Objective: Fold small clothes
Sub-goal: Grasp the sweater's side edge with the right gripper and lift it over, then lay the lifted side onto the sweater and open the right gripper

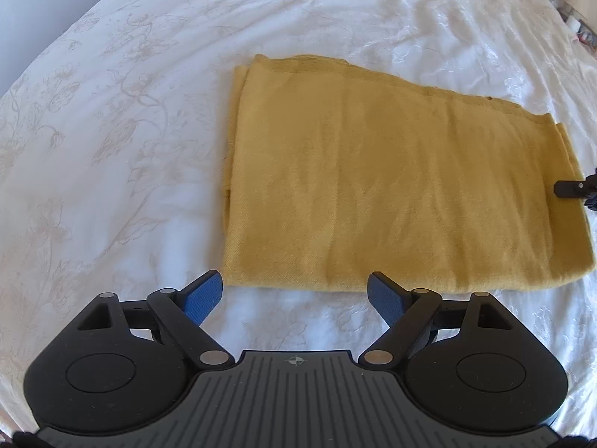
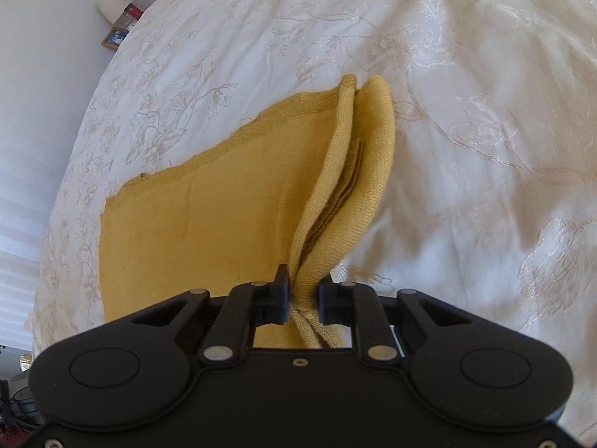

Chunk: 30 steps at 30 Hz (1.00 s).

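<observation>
A mustard-yellow knit garment (image 1: 391,183) lies folded flat on a bed covered by a white embroidered bedspread (image 1: 112,130). All places below are given from the garment.

The left gripper (image 1: 294,296) hovers just off the garment's near edge, over bare bedspread. Its fingers (image 1: 203,298) with blue pads are spread wide and hold nothing; their tips sit close to that near edge without touching it. The near edge runs straight and smooth. The left edge shows stacked layers at the far corner, slightly offset from one another. The far edge slopes and is uneven, with a raw-looking hem line.

The right gripper (image 2: 303,295) is at the garment's right edge, its fingers (image 2: 281,291) closed on a bunch of the fabric layers. In the right wrist view that edge stands lifted off the bedspread, and the ribbed layers fan apart above the grip, showing several darker inner folds between two outer ones. In the left wrist view only a small black part of this gripper (image 1: 576,186) shows at the garment's right edge.

Open bedspread stretches widely to the left of the garment, beyond its far edge and to its right. Beyond the bed on the far left in the right wrist view stand a white lamp (image 2: 112,2) and a small framed picture (image 2: 115,37), well apart from the garment.
</observation>
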{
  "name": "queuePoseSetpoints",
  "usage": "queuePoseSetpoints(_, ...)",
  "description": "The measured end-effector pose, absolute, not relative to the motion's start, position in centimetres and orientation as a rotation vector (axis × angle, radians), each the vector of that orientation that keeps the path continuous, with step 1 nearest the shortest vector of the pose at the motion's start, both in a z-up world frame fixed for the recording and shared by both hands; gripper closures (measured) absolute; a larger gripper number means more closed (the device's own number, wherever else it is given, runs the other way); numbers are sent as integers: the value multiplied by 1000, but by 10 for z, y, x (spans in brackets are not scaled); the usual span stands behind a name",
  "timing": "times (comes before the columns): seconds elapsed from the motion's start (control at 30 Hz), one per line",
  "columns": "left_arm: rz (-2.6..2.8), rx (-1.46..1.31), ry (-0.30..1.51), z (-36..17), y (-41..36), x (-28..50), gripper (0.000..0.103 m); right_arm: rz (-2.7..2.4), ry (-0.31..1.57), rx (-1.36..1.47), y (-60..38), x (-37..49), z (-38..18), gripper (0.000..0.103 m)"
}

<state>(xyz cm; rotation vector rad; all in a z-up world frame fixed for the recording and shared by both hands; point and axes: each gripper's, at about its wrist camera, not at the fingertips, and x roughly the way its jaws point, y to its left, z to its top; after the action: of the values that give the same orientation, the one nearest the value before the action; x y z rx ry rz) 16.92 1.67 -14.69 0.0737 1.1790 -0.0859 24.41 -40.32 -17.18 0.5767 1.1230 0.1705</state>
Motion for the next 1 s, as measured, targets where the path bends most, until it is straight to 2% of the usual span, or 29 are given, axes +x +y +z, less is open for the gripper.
queuePoseSetpoints(0.43,-112,0,1199,-141,112,161,18,262,1094,520,-281,267,-114,82)
queuePoseSetpoints(0.8,-124,16,1218,-148,173,172,18,347,1161,435,-152,296,-134,82)
queuePoseSetpoints(1.0,-115,-15,1229,-152,193,178,18,357,1193,392,-121,300,-144,82)
